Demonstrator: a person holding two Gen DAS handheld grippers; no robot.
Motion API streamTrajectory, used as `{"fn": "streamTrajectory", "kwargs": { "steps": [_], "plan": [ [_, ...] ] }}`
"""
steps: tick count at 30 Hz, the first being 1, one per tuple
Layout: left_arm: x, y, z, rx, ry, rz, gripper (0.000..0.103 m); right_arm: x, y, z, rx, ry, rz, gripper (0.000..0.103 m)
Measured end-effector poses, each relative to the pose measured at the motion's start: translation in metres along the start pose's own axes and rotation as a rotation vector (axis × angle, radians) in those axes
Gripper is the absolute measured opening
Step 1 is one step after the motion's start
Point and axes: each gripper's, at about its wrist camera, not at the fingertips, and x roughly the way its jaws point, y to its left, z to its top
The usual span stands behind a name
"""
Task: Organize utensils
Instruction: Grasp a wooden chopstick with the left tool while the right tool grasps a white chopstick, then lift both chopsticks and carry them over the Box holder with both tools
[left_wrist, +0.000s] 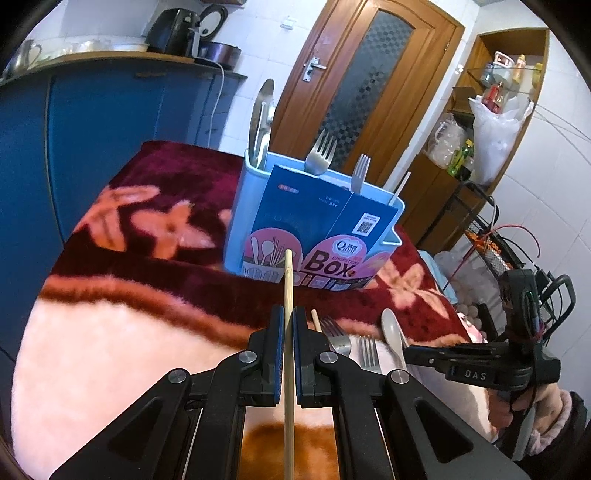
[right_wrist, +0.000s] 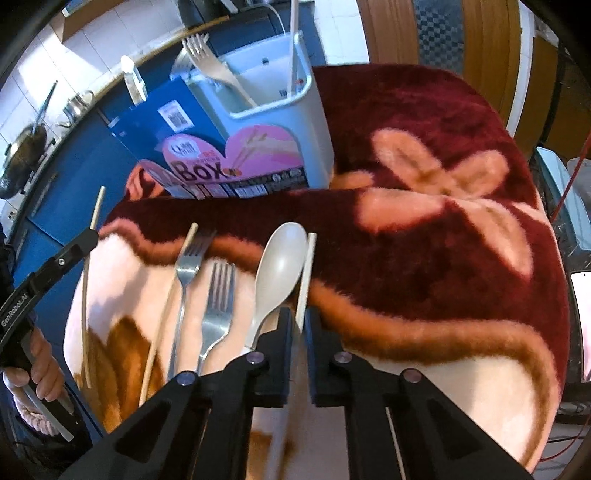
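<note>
My left gripper (left_wrist: 289, 314) is shut on a wooden chopstick (left_wrist: 288, 280) that points toward the light blue utensil box (left_wrist: 240, 221). The box holds a spoon (left_wrist: 260, 122), two forks (left_wrist: 320, 153) and a chopstick. My right gripper (right_wrist: 298, 317) is shut on a pale chopstick (right_wrist: 307, 269) low over the blanket. Beside it lie a beige spoon (right_wrist: 280, 266), two metal forks (right_wrist: 218, 306) and another chopstick (right_wrist: 170, 295). The right gripper also shows in the left wrist view (left_wrist: 410, 350), and the left gripper in the right wrist view (right_wrist: 94, 234).
A red and pink floral blanket (right_wrist: 424, 258) covers the table. The box (right_wrist: 317, 122) stands at the far middle with a printed card sleeve (left_wrist: 310, 221) on its front. Blue cabinets (left_wrist: 92, 129) stand left, a wooden door (left_wrist: 369, 74) behind, and a wire rack (left_wrist: 491, 243) right.
</note>
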Motion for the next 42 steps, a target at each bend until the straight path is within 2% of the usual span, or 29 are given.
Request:
{"fn": "streamTrajectory", "kwargs": {
  "steps": [8, 14, 21, 33, 42],
  "plan": [
    [-0.010, -0.004, 0.007, -0.002, -0.057, 0.004, 0.004, -0.036, 0.013, -0.010, -0.026, -0.187, 0.007, 0.006],
    [-0.013, -0.010, 0.019, 0.008, -0.121, 0.022, 0.004, -0.061, 0.023, -0.010, -0.051, -0.367, 0.021, 0.006],
    [-0.018, -0.022, 0.043, 0.039, -0.234, 0.039, 0.004, -0.088, 0.032, -0.003, -0.056, -0.560, 0.012, 0.006],
    [-0.023, -0.036, 0.097, 0.065, -0.425, 0.038, 0.004, -0.111, 0.040, 0.025, -0.076, -0.701, 0.003, 0.006],
    [-0.027, -0.038, 0.135, 0.064, -0.605, 0.081, 0.004, -0.112, 0.042, 0.050, -0.100, -0.746, -0.003, 0.006]
  ]
}}
